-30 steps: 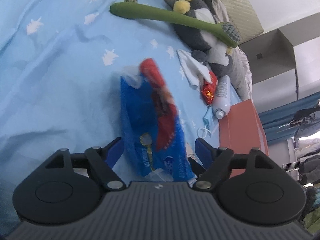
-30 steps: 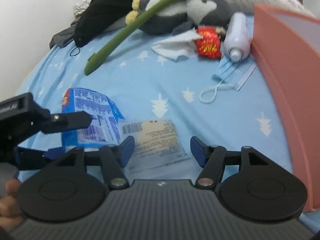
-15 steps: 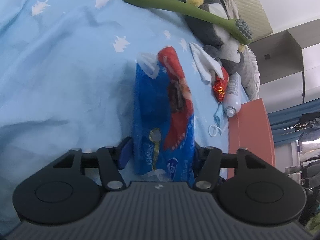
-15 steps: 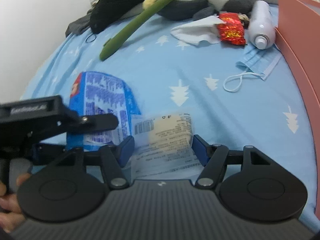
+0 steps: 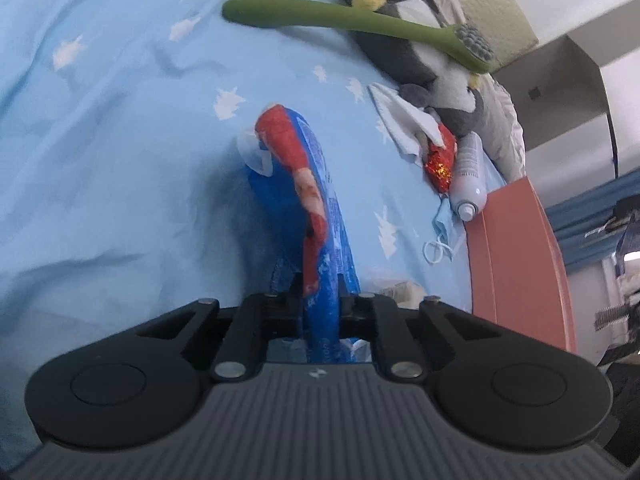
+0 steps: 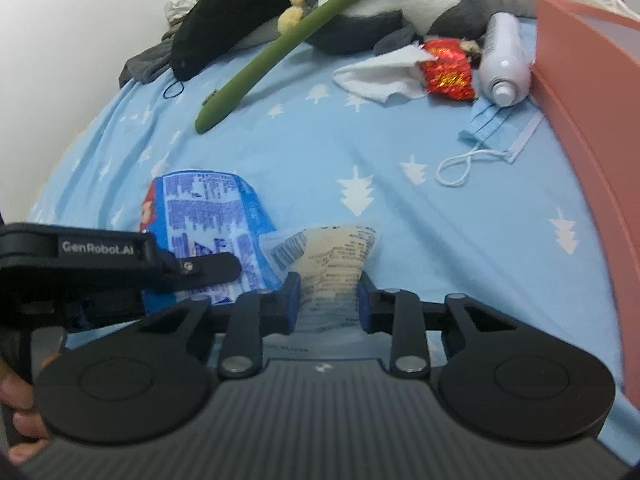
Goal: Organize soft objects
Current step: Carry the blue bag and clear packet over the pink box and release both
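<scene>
My left gripper (image 5: 320, 294) is shut on a blue and red snack bag (image 5: 316, 200), squeezed thin and standing on edge on the blue bed sheet (image 5: 120, 140). The bag also shows in the right wrist view (image 6: 208, 216), with the left gripper (image 6: 208, 266) clamped on it. My right gripper (image 6: 327, 300) is shut on a clear packet with a pale bun inside (image 6: 332, 252), pinched narrow between the blue pads (image 6: 290, 300). The two packets lie side by side.
A long green plush toothbrush (image 6: 288, 44), a penguin plush (image 6: 400, 4), a white cloth (image 6: 380, 76), a red foil packet (image 6: 448, 70), a white bottle (image 6: 504, 60) and a blue face mask (image 6: 496, 132) lie further back. A salmon box (image 6: 592, 100) stands at right.
Both grippers have closed: the left squeezed the blue snack bag thin, the right pinched the clear bun packet. Both were open around them a second ago.
</scene>
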`<state>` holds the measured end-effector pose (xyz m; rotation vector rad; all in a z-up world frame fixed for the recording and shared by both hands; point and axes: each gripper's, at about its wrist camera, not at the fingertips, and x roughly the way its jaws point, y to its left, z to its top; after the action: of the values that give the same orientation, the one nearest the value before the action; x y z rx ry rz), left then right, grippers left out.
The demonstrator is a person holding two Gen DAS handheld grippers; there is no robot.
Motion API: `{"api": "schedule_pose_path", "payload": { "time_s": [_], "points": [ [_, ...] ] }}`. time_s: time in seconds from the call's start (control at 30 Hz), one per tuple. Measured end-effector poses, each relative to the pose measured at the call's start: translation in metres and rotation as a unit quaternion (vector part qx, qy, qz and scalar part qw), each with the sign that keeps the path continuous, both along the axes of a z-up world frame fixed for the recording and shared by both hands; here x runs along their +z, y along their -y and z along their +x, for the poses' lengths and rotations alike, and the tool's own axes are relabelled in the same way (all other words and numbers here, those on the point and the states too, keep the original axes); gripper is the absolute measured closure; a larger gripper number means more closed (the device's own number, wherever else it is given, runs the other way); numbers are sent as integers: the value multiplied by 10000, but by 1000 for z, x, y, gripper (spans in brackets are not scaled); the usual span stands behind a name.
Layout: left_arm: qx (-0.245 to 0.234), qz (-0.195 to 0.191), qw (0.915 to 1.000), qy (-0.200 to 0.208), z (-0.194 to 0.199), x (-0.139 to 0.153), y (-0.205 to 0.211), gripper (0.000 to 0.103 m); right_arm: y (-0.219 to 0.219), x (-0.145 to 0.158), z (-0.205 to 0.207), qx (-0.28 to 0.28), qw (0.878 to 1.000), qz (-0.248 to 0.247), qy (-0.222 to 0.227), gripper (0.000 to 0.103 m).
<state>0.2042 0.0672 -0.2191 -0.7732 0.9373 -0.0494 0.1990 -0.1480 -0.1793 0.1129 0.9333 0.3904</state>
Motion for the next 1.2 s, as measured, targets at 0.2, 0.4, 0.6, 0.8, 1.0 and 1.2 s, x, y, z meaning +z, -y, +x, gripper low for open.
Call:
{"api": "schedule_pose_path", "payload": {
  "time_s": [0.2, 0.4, 0.6, 0.8, 1.0, 1.2],
  "points": [
    [-243, 403, 9988, 124, -9, 21, 9, 90, 13, 16, -13, -248, 9995, -78, 185, 77],
    [-682, 861, 9935, 308, -22, 47, 28, 90, 22, 34, -36, -404, 9982, -163, 400, 78],
    [-1030, 1157, 9868, 469, -37, 73, 47, 90, 34, 56, -59, -682, 9955, -160, 639, 77],
    [-1129, 1265, 9834, 647, -48, 101, 57, 90, 49, 79, -72, -920, 9921, -96, 847, 77],
    [-1327, 1393, 9765, 975, -47, 136, 76, 90, 66, 109, -77, -1131, 9864, -11, 1192, 77],
    [-1462, 1456, 9677, 1450, -42, 179, 95, 90, 80, 143, -76, -1245, 9781, 35, 1670, 77]
  ]
}}
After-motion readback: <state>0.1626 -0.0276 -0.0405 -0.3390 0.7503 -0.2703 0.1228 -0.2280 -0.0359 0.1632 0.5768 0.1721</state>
